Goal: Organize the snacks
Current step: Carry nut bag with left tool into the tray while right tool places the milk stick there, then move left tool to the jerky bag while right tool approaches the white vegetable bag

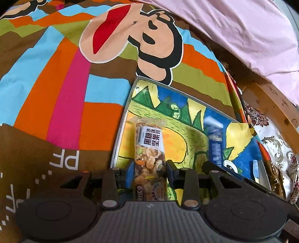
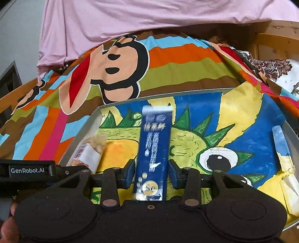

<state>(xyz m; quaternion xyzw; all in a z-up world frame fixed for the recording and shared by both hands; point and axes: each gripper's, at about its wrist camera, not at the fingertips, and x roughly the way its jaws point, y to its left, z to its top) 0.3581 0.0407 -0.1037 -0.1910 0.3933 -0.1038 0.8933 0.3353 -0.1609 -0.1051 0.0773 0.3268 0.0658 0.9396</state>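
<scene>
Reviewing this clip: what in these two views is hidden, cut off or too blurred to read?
- Blue snack packet, right wrist view: print smeared by motion blur; its near end hidden behind the right gripper body.
- Nut bar, left wrist view: near end hidden behind the left gripper.
- Tray: right rim cut by the frame edge.

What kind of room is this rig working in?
Likely a bedroom, working on a bed. A striped multicolour cartoon-monkey bedsheet covers the surface, a pale pink quilt is bunched behind it, and a wooden bed frame runs along the side. The snacks sit on a grey-rimmed tray with a dinosaur drawing.
</scene>
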